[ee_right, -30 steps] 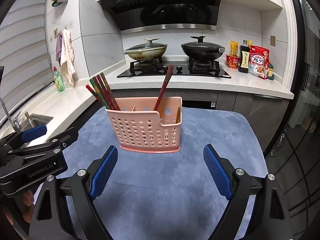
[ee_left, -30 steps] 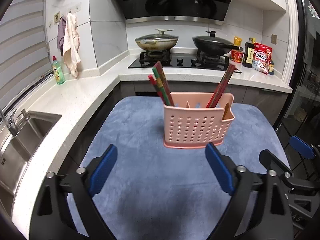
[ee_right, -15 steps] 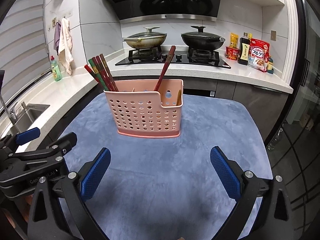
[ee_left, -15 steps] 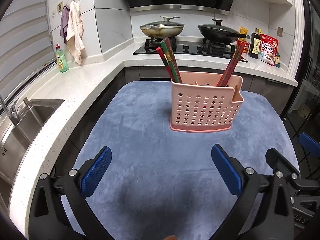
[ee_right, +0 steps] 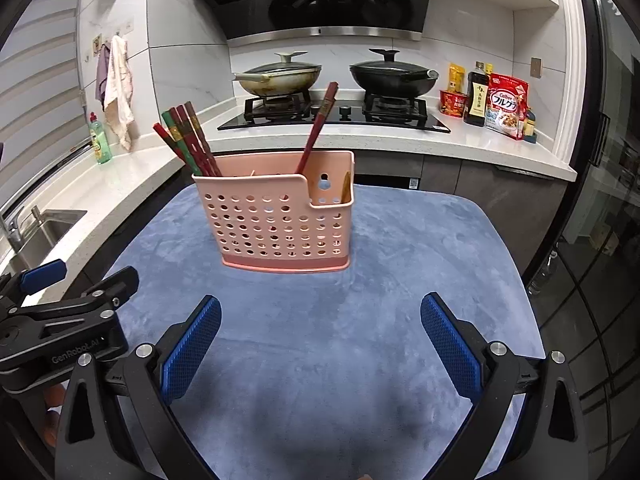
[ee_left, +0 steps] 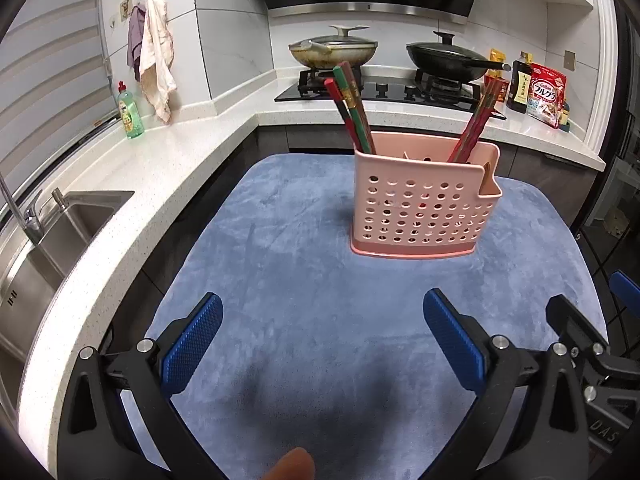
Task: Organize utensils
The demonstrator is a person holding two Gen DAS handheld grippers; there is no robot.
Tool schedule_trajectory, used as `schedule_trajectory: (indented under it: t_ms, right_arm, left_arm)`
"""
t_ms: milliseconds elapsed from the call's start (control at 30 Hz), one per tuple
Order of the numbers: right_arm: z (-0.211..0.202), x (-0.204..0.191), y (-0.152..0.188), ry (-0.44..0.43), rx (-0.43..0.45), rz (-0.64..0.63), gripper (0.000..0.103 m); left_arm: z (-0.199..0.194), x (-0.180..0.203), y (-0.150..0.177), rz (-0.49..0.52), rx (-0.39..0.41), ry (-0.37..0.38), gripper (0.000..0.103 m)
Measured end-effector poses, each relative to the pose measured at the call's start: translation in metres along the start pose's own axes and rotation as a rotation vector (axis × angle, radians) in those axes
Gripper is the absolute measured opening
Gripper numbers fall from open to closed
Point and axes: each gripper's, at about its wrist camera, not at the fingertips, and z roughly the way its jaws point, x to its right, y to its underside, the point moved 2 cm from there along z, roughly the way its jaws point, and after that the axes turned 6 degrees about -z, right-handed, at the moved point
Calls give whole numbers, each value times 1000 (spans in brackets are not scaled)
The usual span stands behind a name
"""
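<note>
Pink utensil holder (ee_left: 424,204) stands well beyond both grippers' spread fingers (ee_left: 192,344).

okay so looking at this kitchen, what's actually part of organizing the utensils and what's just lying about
Part of the job:
pink utensil holder
chopsticks, left bunch
chopsticks, right side

Just lying about:
lidded pan
black wok
dish soap bottle
hanging towel
cereal bag
sauce bottle

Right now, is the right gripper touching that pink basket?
Apart. The right wrist view shows the open right gripper short of the pink basket, bare blue mat between them.
</note>
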Motion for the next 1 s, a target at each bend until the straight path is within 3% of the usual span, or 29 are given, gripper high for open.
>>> schedule_trajectory:
  t_ms: [1000]
  right_arm:
    - [14, 8, 5, 5, -31, 24, 96]
  left_arm:
    - [14, 0, 4, -6, -30, -27, 96]
